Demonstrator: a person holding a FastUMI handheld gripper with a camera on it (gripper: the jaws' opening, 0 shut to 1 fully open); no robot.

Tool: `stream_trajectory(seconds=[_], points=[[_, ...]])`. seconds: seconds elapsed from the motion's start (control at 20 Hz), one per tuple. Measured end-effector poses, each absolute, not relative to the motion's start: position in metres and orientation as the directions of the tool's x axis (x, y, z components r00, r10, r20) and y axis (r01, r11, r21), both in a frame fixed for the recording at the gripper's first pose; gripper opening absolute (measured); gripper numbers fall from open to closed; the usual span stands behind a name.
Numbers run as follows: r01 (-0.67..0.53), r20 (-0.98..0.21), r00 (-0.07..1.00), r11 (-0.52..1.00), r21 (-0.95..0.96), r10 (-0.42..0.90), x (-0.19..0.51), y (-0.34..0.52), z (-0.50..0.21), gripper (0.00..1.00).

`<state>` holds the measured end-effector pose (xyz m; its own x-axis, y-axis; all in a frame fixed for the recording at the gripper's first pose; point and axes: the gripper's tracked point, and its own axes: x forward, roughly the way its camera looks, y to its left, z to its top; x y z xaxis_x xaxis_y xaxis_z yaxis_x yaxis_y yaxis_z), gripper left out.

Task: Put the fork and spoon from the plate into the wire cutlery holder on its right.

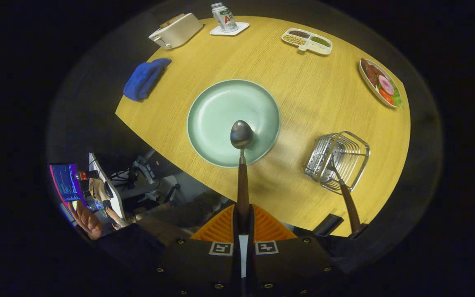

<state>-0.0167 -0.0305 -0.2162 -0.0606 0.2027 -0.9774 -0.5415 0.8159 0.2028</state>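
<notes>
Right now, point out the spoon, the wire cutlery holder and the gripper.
spoon [241, 134]: gripper view, on its bowl.
wire cutlery holder [324, 154]: gripper view, on its near wire wall.
gripper [243, 220]: gripper view, between fingertips, clamped on the spoon handle.

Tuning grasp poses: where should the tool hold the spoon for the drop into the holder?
As now: tool shut on the spoon at its wooden handle's tail, in line from behind. Bowl leads over the plate, handle slim and straight, so it can tip bowl-first into the wire holder.
</notes>
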Motion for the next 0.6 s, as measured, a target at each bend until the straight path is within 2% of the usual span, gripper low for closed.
stream_trajectory(seconds=[0.35, 0.6], points=[[-0.488, -0.989, -0.023, 0.862, 0.137, 0.144, 0.004, -0.114, -0.165, 0.05], [-0.449, -0.994, -0.048, 0.886, 0.111, 0.101, 0.011, -0.157, -0.157, 0.05]])
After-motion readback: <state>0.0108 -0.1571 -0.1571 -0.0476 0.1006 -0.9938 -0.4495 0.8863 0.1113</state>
